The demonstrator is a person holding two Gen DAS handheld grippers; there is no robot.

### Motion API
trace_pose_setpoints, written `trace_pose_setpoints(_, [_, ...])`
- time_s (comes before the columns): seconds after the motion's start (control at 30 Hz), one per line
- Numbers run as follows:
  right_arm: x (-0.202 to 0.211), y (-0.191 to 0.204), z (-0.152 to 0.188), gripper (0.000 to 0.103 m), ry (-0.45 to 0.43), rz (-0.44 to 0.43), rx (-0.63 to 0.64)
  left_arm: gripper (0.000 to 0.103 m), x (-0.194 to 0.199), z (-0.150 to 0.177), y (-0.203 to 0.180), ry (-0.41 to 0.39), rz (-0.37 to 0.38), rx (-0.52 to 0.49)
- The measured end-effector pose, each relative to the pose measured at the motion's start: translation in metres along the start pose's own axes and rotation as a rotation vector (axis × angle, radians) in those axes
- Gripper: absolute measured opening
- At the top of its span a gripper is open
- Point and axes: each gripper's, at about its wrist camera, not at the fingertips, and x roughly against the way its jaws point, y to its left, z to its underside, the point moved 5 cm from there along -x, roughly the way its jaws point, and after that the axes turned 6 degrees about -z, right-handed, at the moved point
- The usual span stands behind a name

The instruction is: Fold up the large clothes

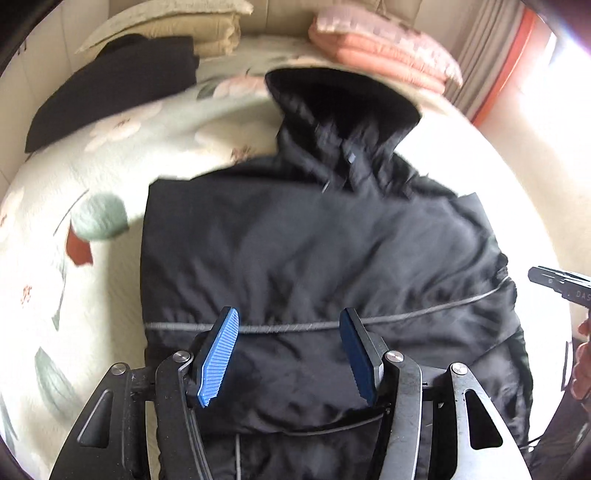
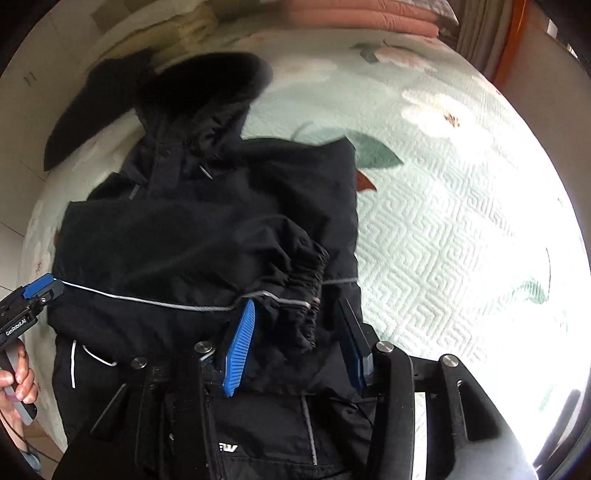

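Observation:
A black hooded jacket [image 1: 314,251] lies spread on a floral bedspread [image 1: 55,258], its hood [image 1: 340,99] toward the far side and a grey piping line running across its body. My left gripper [image 1: 288,314] hovers open just over the jacket's lower part, blue pads apart with nothing between them. In the right wrist view the jacket [image 2: 184,229] has a sleeve folded across it. My right gripper [image 2: 295,303] stands open over the sleeve's gathered elastic cuff [image 2: 310,295], which lies between the jaws without being pinched. The left gripper [image 2: 40,290] shows at the jacket's left edge.
A folded black garment [image 1: 110,92] lies at the back left, beside beige bedding [image 1: 184,29]. A folded pink blanket [image 1: 380,48] sits at the back right next to a curtain [image 1: 491,55]. A person's hand [image 2: 18,373] holds the left gripper's handle. The quilted bedspread [image 2: 461,240] stretches to the right.

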Motion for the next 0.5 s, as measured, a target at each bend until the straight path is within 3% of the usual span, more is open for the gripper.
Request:
trace_pose_setpoints(0.13, [-0.021,0.057,-0.023,0.048,-0.003,-0.092,0.098,0.059,-0.005,-0.021,-0.018,-0.013,0.075,0.001])
trace_pose_setpoints(0.2, [-0.045,0.084,-0.030,0.048,0.011,-0.118,0.154,0.059,-0.025,-0.027,-0.031,0.019,0.095,-0.021])
trace_pose_setpoints(0.27, [-0.077,0.099,-0.033,0.048,0.049,-0.095,0.174,0.059,-0.048,-0.024,-0.032,0.079,0.110,0.009])
trace_pose_setpoints(0.37, [-0.130,0.100,-0.022,0.047,0.147,0.044,0.214,0.058,-0.083,-0.014,-0.020,0.132,0.099,0.067])
trace_pose_setpoints(0.5, [-0.147,0.090,-0.016,0.047,0.158,0.024,0.213,0.058,-0.091,-0.012,-0.013,0.141,0.115,0.124])
